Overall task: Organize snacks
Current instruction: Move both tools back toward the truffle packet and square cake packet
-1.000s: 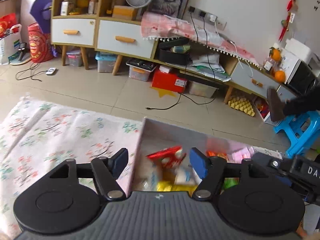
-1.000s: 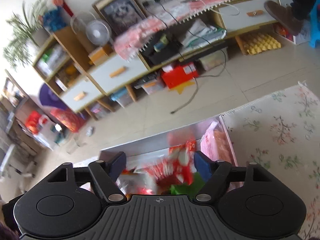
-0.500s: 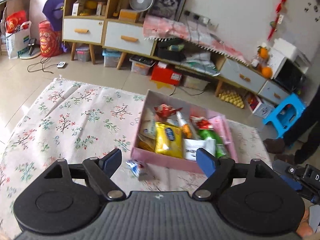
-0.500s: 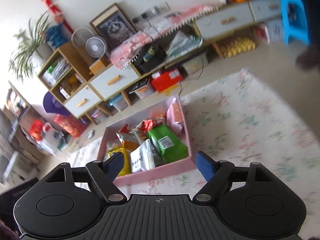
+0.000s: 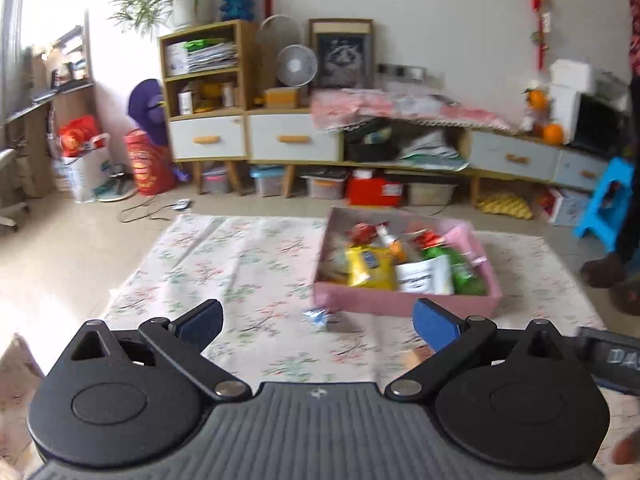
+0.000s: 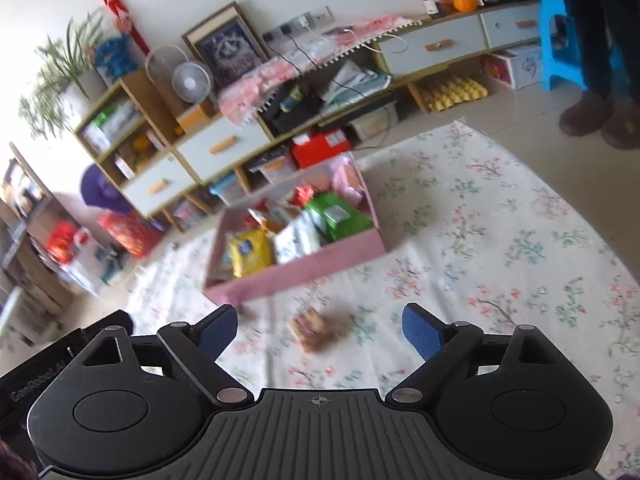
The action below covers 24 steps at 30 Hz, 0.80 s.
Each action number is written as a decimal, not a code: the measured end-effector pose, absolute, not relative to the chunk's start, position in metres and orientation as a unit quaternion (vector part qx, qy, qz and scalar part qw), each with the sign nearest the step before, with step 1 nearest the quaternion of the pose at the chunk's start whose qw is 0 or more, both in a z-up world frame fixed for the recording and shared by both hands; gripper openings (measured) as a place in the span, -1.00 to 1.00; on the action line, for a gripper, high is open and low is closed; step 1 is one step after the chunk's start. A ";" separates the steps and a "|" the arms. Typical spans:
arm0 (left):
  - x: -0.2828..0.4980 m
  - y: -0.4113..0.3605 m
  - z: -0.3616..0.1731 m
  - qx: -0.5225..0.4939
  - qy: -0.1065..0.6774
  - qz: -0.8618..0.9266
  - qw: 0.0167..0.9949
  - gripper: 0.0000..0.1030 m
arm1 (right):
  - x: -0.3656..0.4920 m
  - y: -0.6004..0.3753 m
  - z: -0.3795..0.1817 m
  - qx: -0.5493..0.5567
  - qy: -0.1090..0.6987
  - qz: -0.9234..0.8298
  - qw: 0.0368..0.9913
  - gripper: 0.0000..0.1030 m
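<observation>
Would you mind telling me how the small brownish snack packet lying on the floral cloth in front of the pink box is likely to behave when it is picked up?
The brownish packet looks small and flat, so probably light. It lies flat on the floral cloth, so unlikely to roll. Its wrapper may crinkle or slip; blur hides detail.

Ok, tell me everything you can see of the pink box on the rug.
The pink box is a shallow, open-topped rectangular tray, cardboard by the look of it. It lies flat on the floral rug, near the rug's cabinet-side edge. It is filled with snack packets: a yellow bag, a white bag, a green bag and red wrappers behind. Neither gripper touches it; two small packets lie on the rug outside it.
</observation>
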<state>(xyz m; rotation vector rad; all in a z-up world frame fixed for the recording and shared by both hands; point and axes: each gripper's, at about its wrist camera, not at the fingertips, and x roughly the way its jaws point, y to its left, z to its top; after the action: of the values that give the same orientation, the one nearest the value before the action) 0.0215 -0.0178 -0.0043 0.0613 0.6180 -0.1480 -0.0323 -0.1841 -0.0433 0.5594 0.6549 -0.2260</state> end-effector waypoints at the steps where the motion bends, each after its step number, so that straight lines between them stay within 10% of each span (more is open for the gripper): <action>1: 0.028 -0.015 -0.007 0.022 0.317 -0.075 0.945 0.96 | -0.034 -0.182 -0.045 0.271 0.319 -0.110 0.902 0.77; 24: 0.031 0.016 -0.027 -0.026 0.376 -0.101 0.921 0.97 | -0.024 -0.150 -0.054 0.218 0.317 -0.088 0.919 0.78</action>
<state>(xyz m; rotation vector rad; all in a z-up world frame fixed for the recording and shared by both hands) 0.0310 0.0155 -0.0273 -0.0534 0.7724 -0.2068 -0.0236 -0.1501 -0.0535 0.4472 0.6518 -0.1818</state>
